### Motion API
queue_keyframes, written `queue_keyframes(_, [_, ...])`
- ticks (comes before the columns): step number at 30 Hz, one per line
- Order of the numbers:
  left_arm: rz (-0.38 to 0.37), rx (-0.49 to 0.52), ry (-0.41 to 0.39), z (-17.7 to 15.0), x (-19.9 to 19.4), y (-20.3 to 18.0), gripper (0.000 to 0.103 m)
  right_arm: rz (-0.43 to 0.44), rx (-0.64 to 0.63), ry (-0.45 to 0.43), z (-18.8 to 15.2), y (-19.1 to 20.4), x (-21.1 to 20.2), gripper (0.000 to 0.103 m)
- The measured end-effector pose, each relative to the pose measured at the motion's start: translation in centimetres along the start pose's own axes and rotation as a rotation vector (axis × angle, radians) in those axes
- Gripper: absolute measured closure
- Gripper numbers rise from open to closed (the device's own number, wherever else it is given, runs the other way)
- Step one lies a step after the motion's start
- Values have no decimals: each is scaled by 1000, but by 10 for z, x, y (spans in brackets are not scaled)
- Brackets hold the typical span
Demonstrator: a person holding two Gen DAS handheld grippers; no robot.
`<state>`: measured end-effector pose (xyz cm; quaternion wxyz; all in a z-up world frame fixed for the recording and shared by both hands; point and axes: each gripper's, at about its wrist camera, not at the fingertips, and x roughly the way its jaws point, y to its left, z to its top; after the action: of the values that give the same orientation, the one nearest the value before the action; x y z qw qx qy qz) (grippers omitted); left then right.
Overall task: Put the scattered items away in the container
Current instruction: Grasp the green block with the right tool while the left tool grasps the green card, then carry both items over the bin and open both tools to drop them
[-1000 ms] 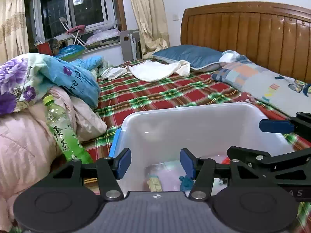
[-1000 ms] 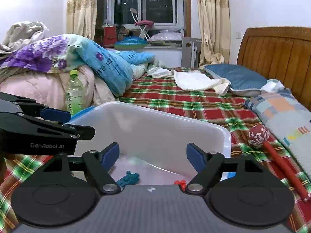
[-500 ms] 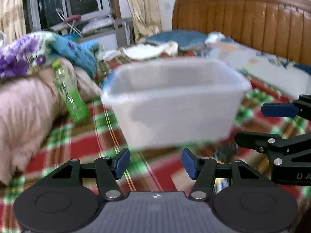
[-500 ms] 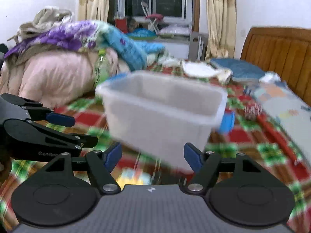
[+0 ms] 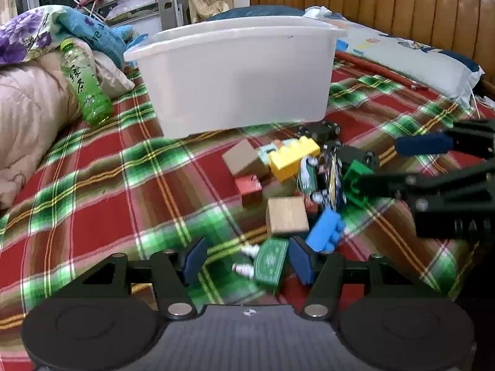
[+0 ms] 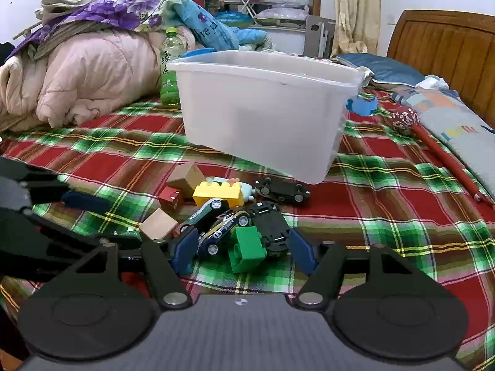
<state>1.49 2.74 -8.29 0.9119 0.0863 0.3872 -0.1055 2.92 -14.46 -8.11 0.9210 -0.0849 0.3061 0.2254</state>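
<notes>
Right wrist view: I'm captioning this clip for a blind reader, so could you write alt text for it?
An open right claw hovers low over a heap of toys on a plaid bedspread, a green brick and toy cars between its jaws, which have just been closing. Behind the heap stands a white plastic bin; the left claw reaches in from the left.

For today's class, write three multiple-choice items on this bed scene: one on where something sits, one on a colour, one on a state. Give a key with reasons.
1. Where does the toy pile lie?
A. inside the tub
B. on the blanket in front of the tub
C. on the pillow

2. What colour is the brick between the right claw fingers?
A. green
B. white
C. purple

3. How does the white tub stand?
A. overturned
B. lidded
C. upright and open-topped

Key: 1 B, the toys rest on the plaid blanket; 2 A, the brick is plainly green; 3 C, the rim faces up with no lid.
</notes>
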Motion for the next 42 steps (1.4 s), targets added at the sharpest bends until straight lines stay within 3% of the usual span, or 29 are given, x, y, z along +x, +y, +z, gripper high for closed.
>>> queue_keyframes(4, [-11,33,22,-8,6,-3,42,-6,-5,14,-7,-2,3,38])
queue_keyframes(7, [-21,58,26,-8,15,-6,61,-6,6,30,-13,-4,6,44])
queue_keyframes(12, [-42,51,28,-5,19,-4,61,1,21,32,-15,-6,9,45])
queue_keyframes(18, [-22,39,20,-6,15,3,61,15,30,45,-13,-6,25,58])
queue_keyframes(23, [-44,21,26,-2,16,4,61,4,80,83,-20,-9,39,62])
queue_keyframes(25, [-42,26,25,-2,16,2,61,10,70,75,-24,-8,36,76])
queue_keyframes(32, [-43,26,24,-4,16,0,61,0,16,74,-27,1,27,76])
queue_keyframes(42, [-24,4,-69,19,-17,7,61,-26,37,32,-3,-2,9,76])
